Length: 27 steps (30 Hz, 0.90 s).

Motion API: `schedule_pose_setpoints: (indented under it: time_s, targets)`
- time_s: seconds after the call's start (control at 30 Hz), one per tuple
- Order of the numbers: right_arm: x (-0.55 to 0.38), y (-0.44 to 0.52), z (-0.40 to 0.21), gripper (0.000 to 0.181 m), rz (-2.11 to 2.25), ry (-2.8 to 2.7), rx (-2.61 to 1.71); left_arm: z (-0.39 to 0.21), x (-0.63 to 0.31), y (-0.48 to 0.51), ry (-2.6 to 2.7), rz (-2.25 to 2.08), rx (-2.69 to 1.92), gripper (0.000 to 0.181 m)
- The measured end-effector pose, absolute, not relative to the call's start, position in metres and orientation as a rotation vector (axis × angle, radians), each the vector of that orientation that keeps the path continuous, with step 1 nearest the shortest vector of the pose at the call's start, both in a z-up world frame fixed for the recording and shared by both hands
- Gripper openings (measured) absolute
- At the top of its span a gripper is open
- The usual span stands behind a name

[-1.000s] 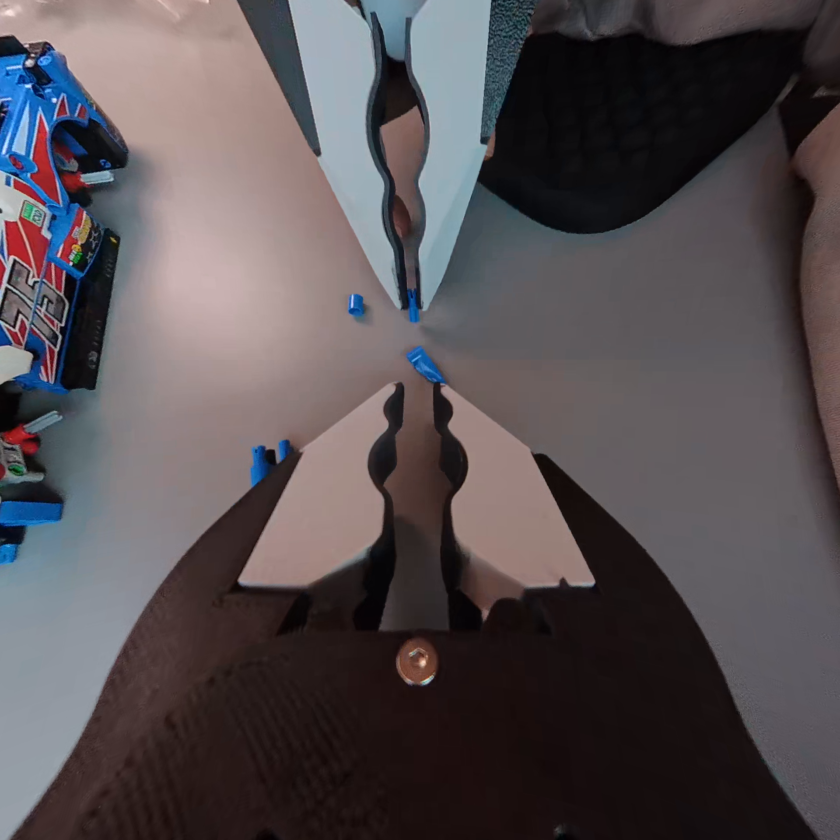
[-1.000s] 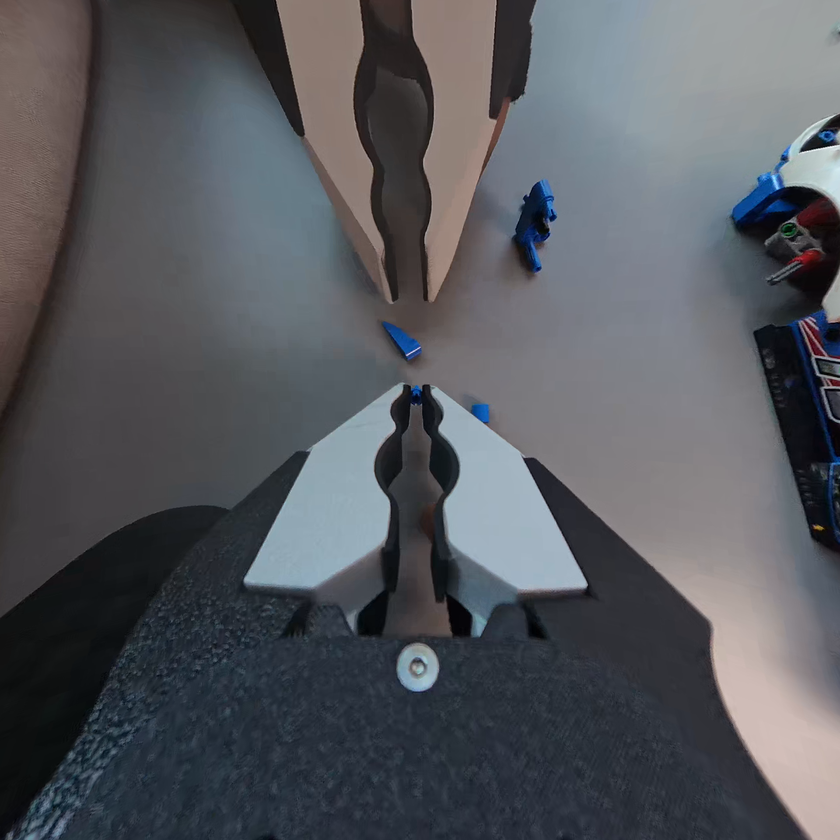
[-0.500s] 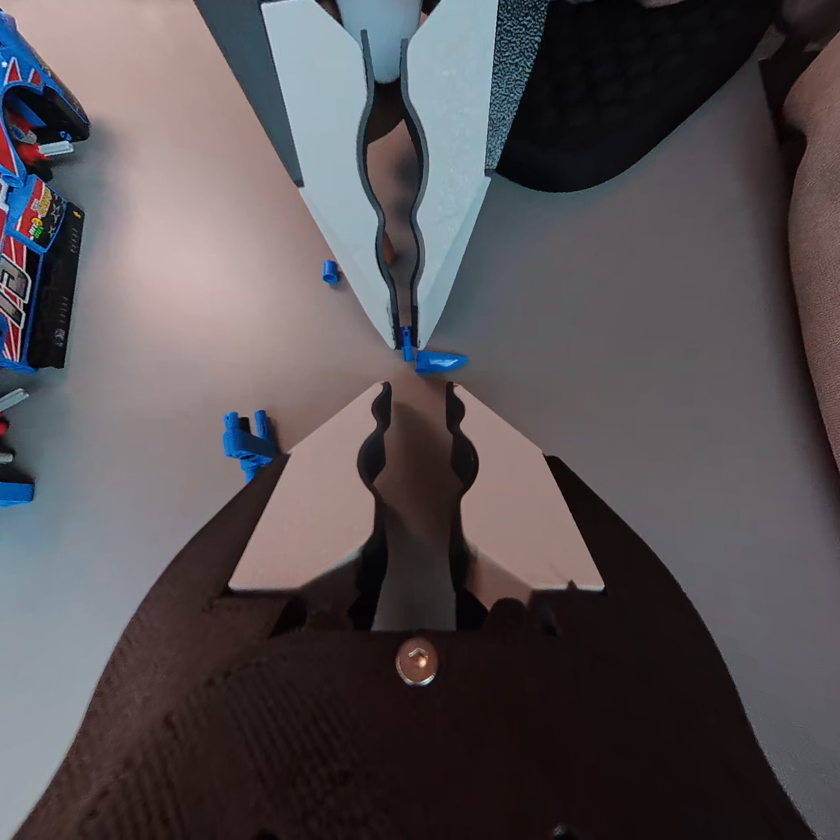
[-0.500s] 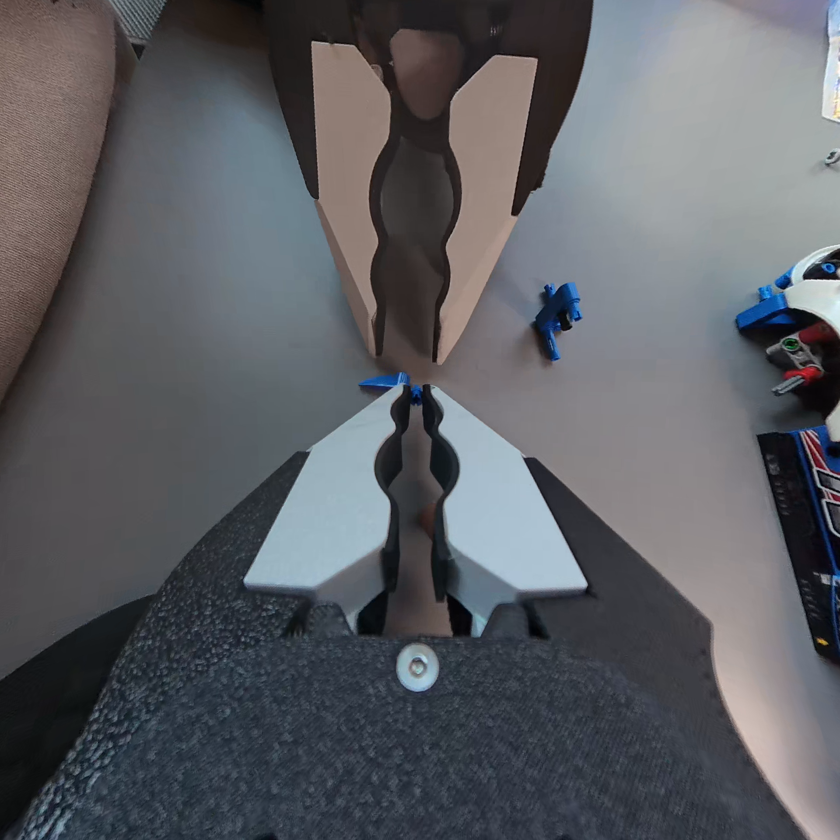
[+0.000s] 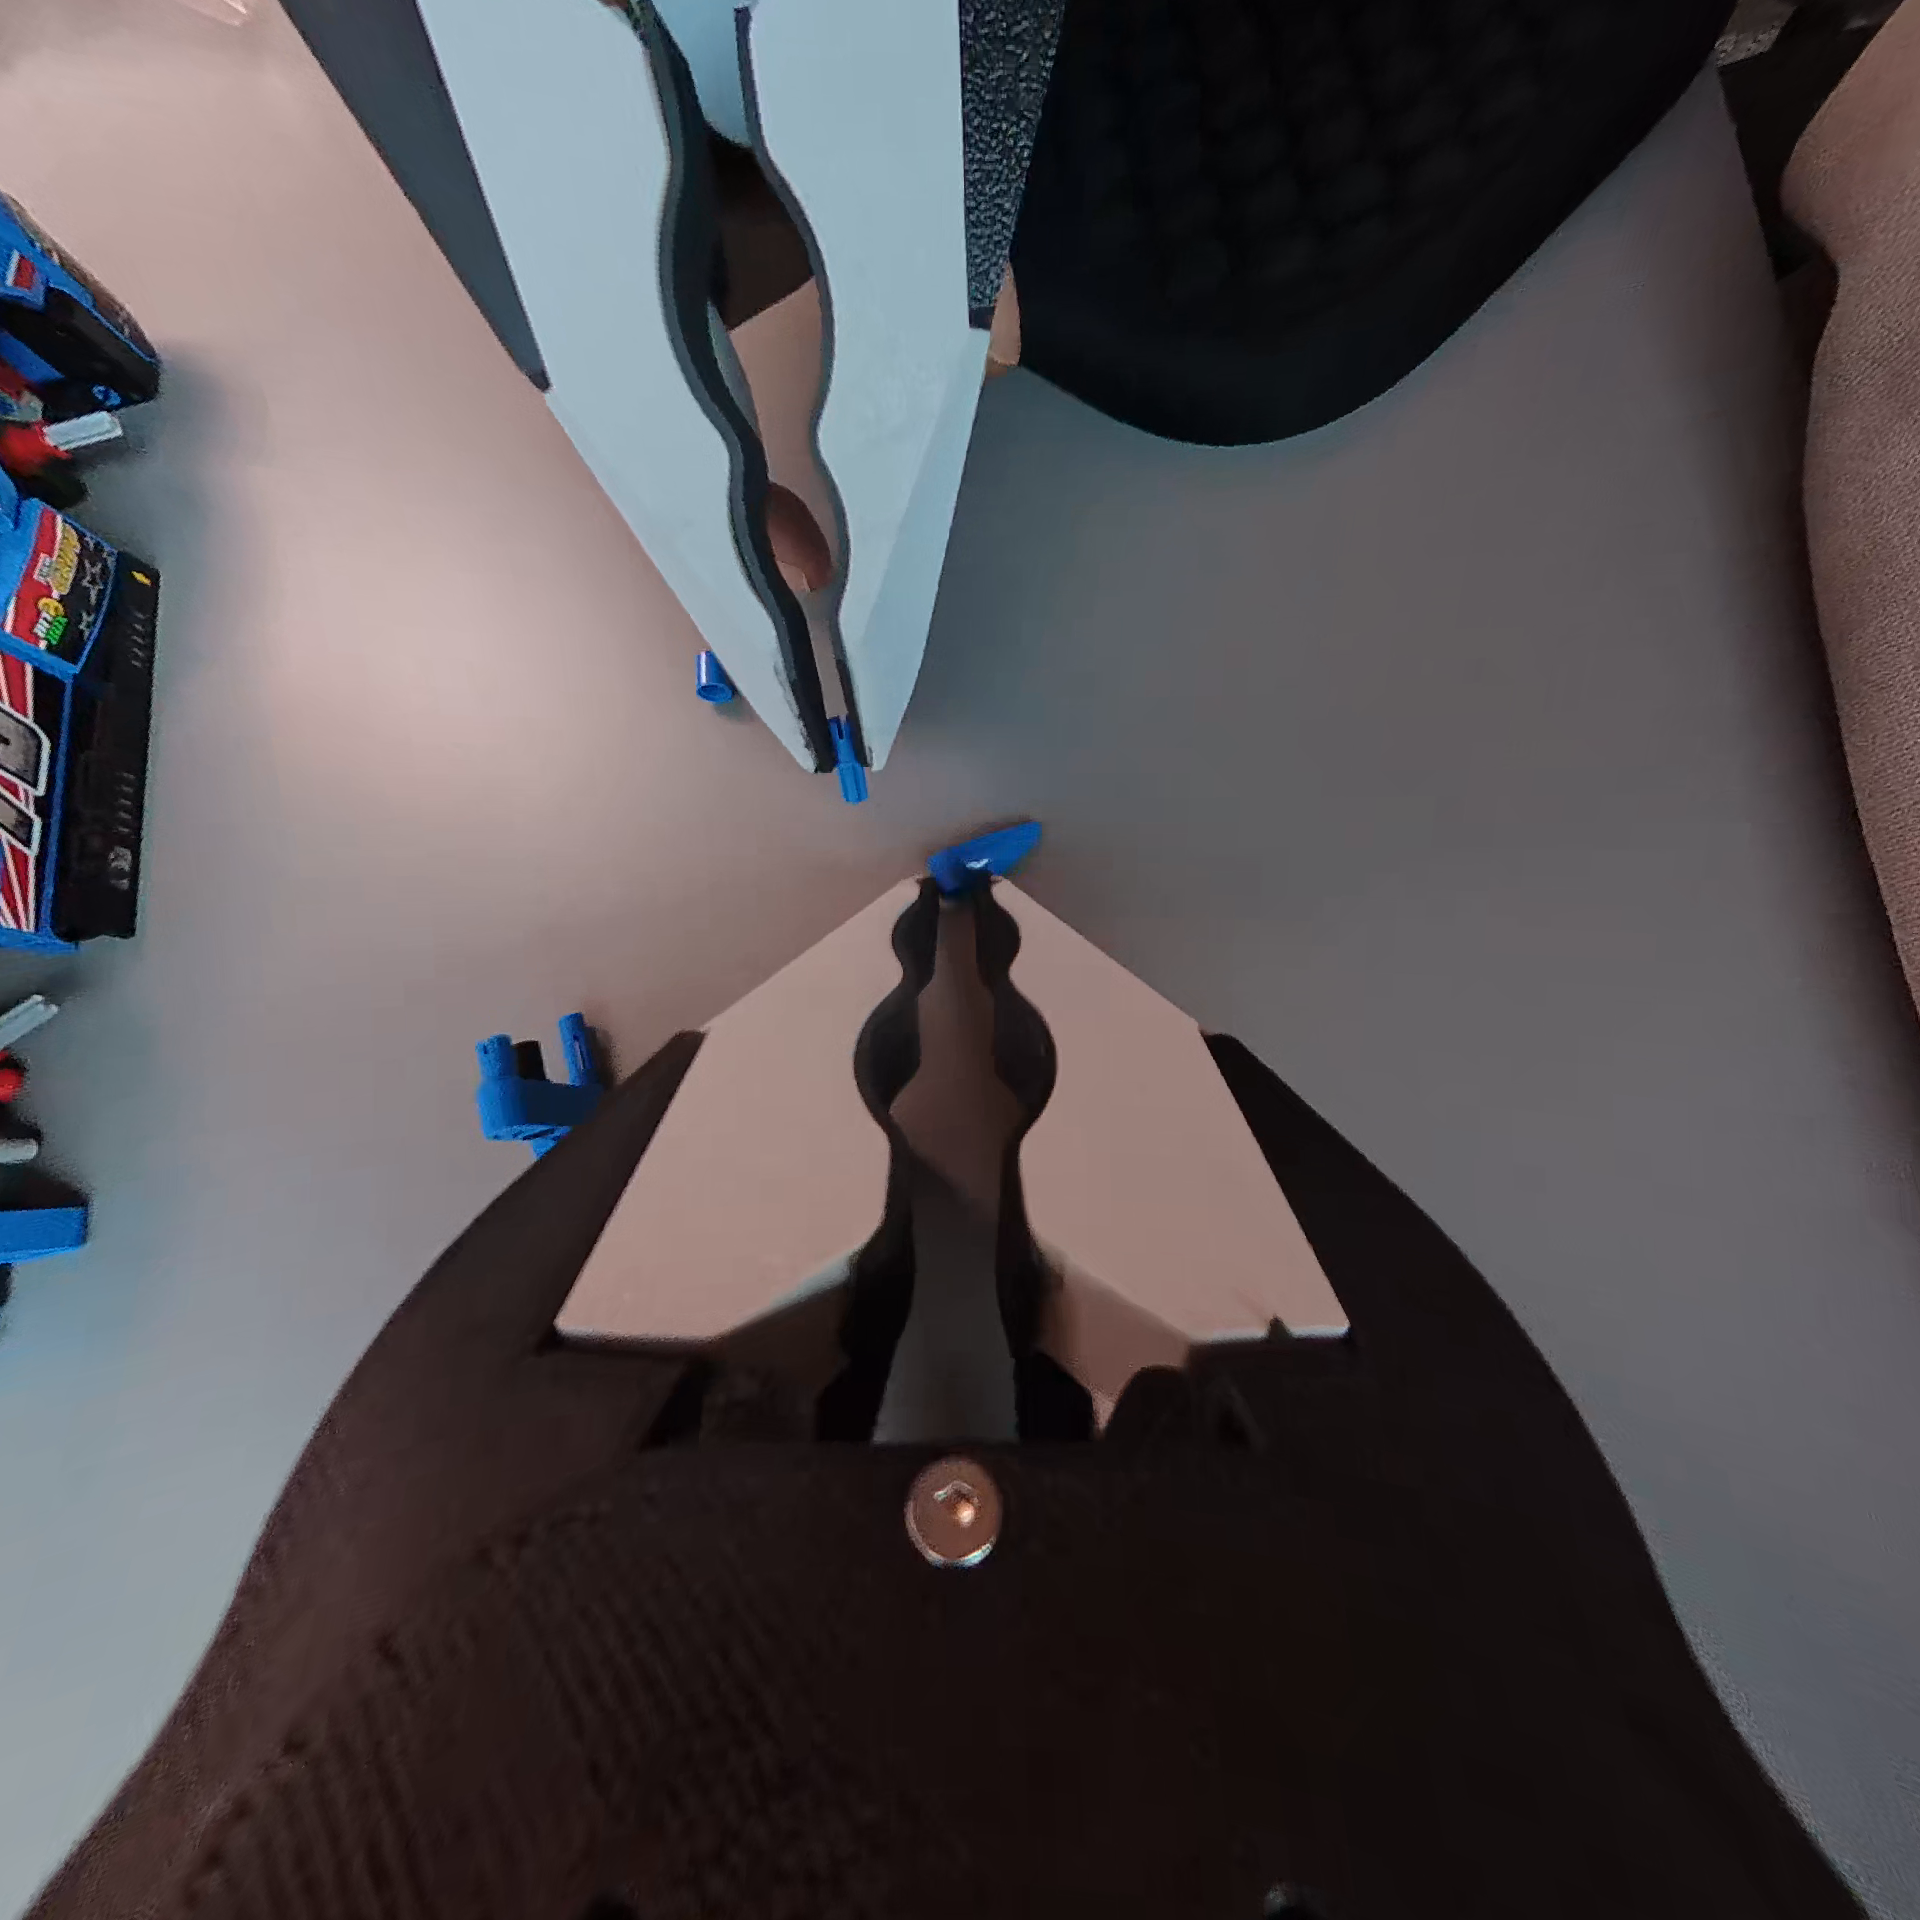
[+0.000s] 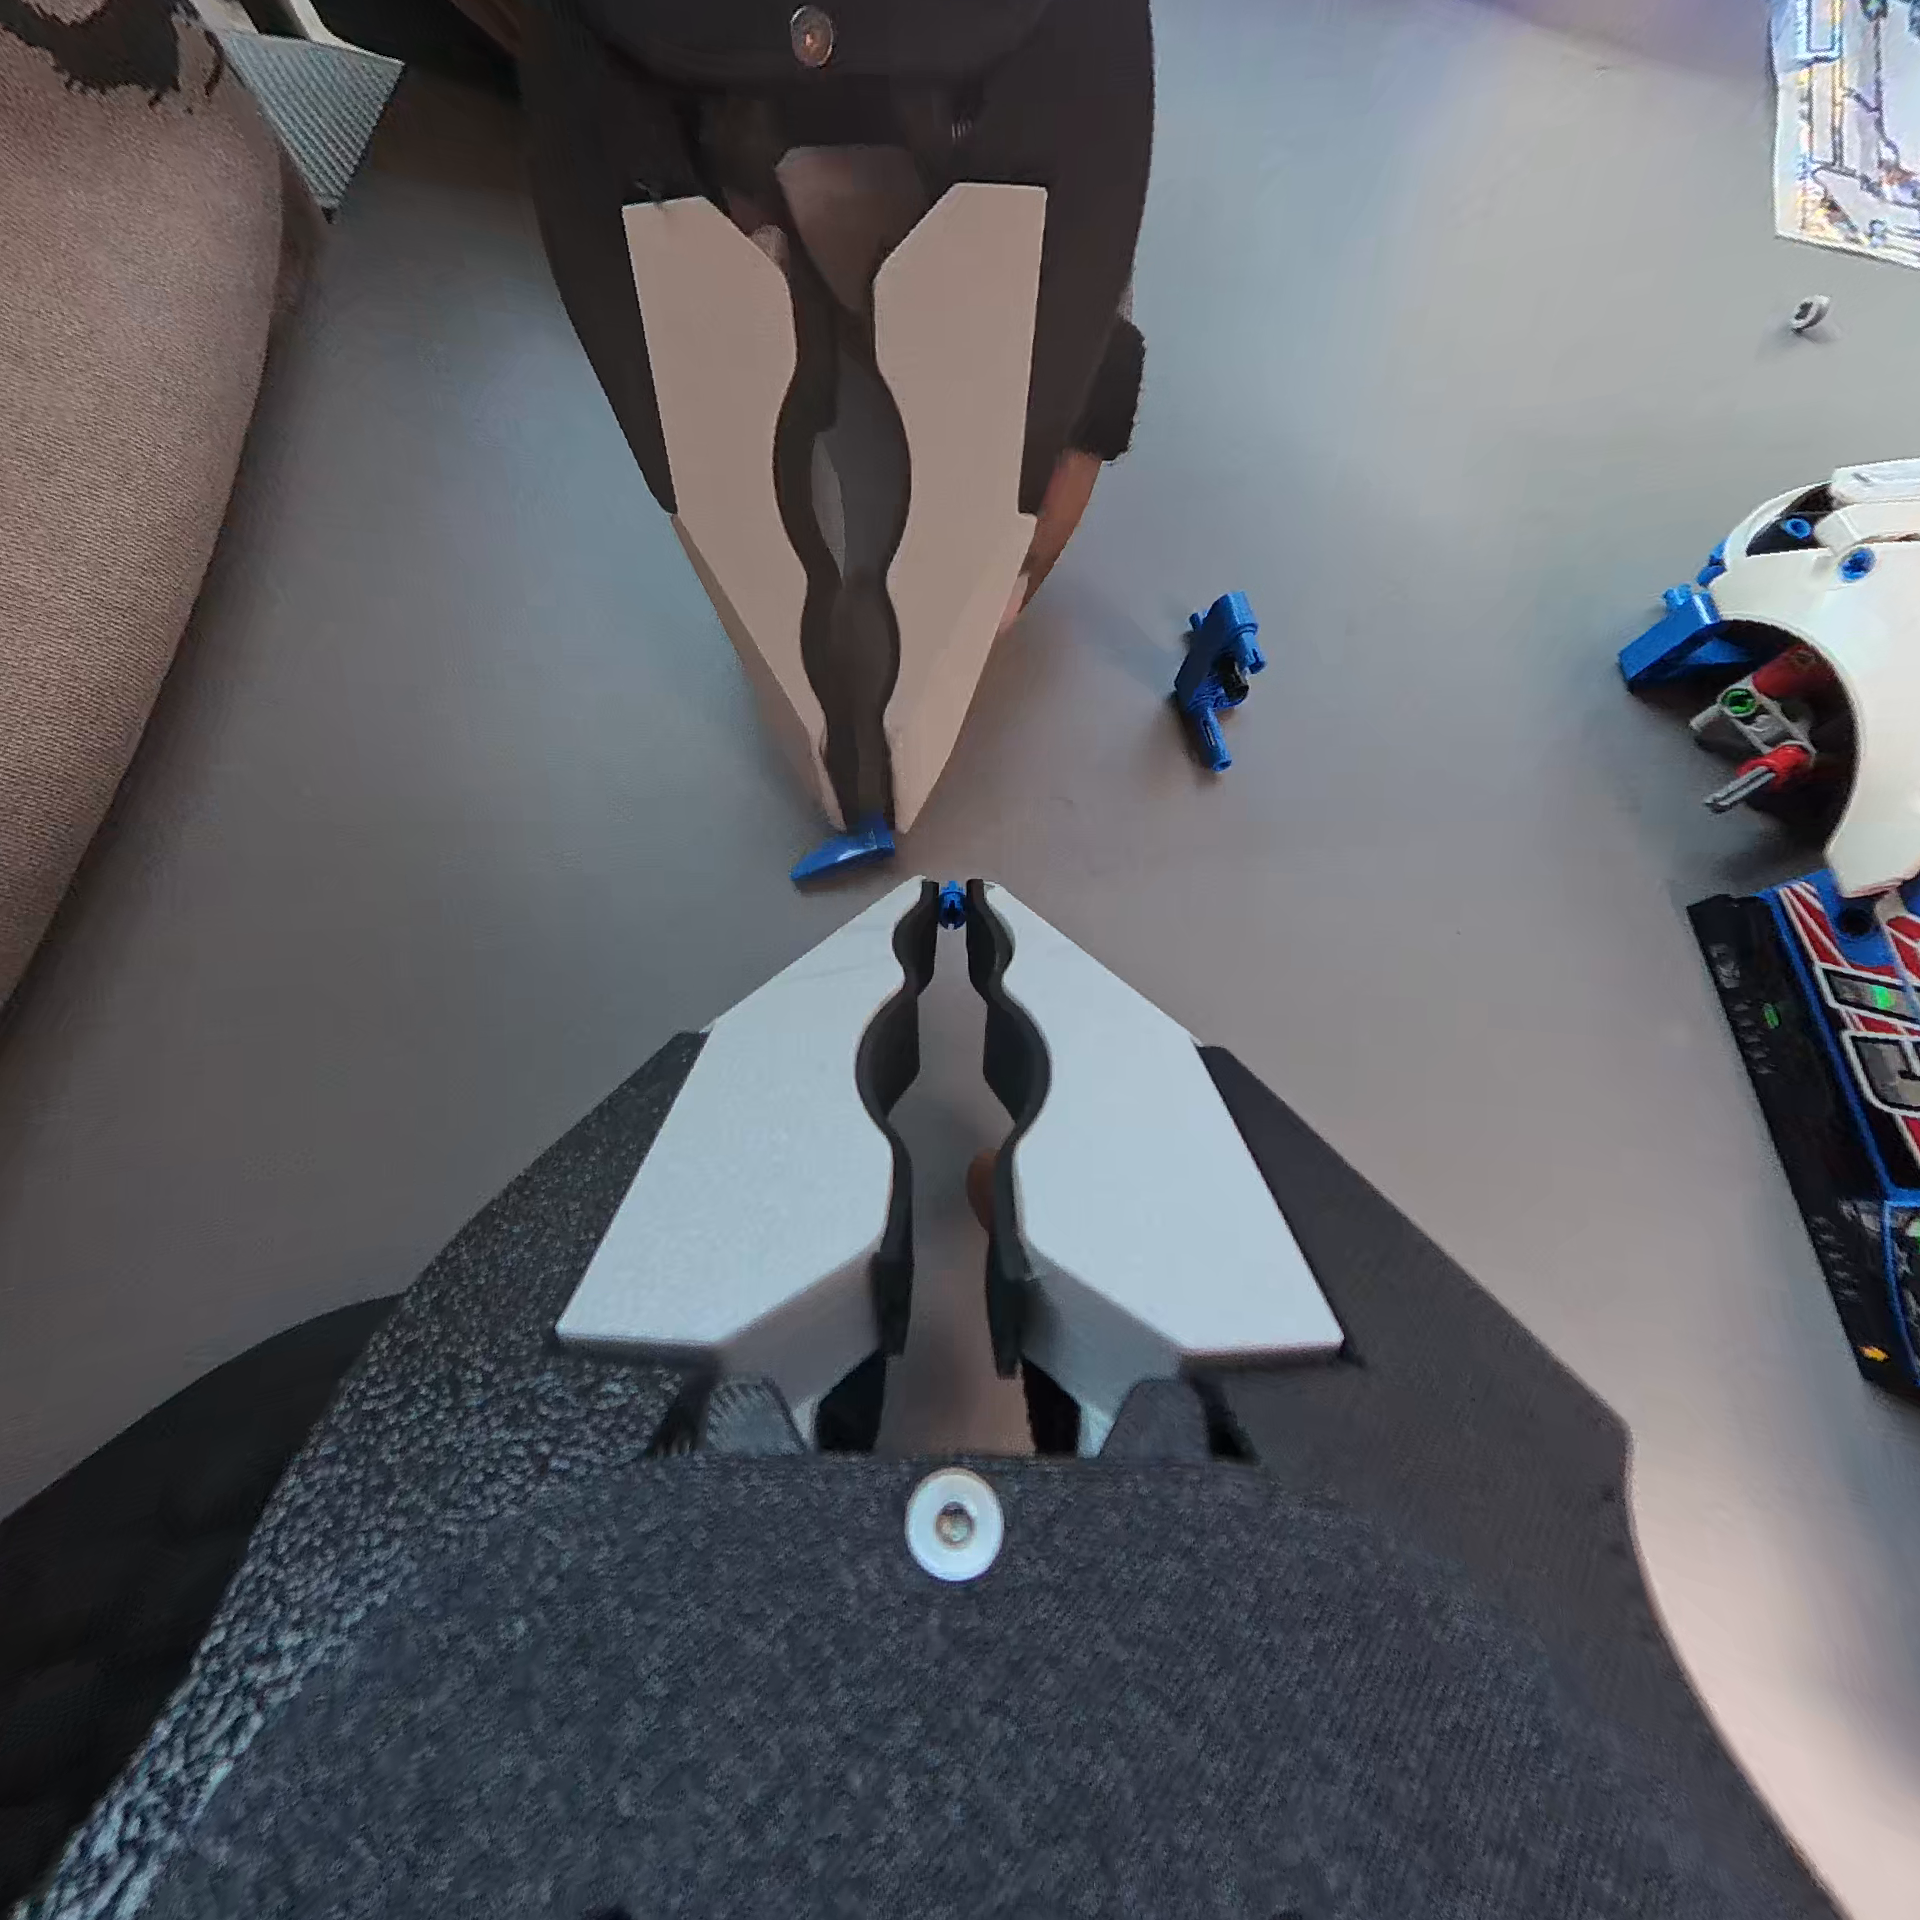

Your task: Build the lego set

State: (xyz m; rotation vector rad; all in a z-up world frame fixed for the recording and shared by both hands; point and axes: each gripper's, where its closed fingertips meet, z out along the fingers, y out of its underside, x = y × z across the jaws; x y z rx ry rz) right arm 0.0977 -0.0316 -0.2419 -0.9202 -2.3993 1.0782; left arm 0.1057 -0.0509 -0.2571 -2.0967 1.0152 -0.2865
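blue wedge piece (image 5: pixel 982 858), left tongs (image 5: pixel 956 885) gripping

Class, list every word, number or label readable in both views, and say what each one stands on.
Lego car: sticker lettering and large digits on its side panel; I do not copy writing.
Printed sheet: too small and blurred to read.
Nothing else bears writing.

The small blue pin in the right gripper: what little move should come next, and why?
Probably ease the right gripper forward so the blue pin meets the blue wedge piece. The left gripper pinches that piece at its tips, the two grippers face each other tip to tip, and a small gap separates the parts.
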Motion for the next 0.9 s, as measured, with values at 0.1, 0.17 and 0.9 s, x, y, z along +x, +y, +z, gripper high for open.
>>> schedule_pose_setpoints:
  time_s: [0.1,0.17,0.9]
  targets:
    - [0.097,-0.032,-0.239,0.003,1.107,-2.381,-0.927,-0.257,0.106,-0.051,1.025,-0.258,-2.079,0.004]
    - [0.095,-0.031,-0.237,0.003,1.129,-2.358,-0.938,-0.257,0.104,-0.05,1.025,-0.234,-2.067,0.0]
    - [0.117,0.017,-0.251,0.003,0.949,-2.435,-1.126,-0.253,0.084,-0.045,0.866,-0.236,-2.076,0.008]
